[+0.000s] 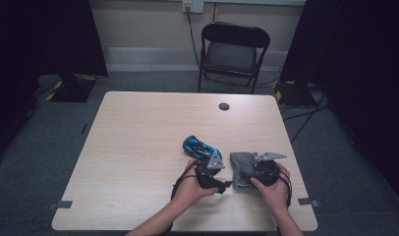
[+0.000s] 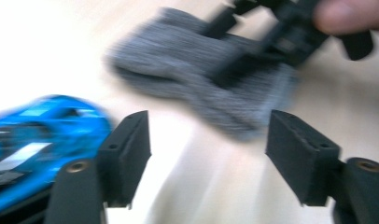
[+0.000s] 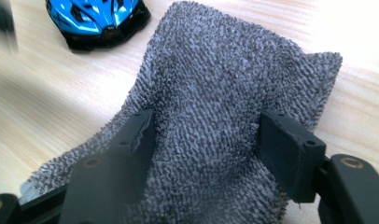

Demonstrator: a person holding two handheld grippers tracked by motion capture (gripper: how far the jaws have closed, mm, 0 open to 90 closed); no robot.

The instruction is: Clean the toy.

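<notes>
A grey terry cloth [image 1: 241, 169] lies bunched near the table's front right. My right gripper [image 3: 206, 144] is shut on a raised fold of the cloth [image 3: 211, 93], with a pad against each side. The same gripper [image 1: 254, 169] sits over the cloth's right part in the high view. A blue and black toy car [image 1: 200, 146] stands just left of the cloth, also the car [image 3: 99, 18] at the far left. My left gripper [image 2: 208, 154] is open with bare table between its jaws. It hovers between the blurred car [image 2: 43, 130] and the cloth [image 2: 201, 79].
The wooden table [image 1: 138, 147] has a small black round disc [image 1: 224, 106] near its far edge. A black folding chair [image 1: 234, 49] stands behind the table. Both hands rest close together by the front edge.
</notes>
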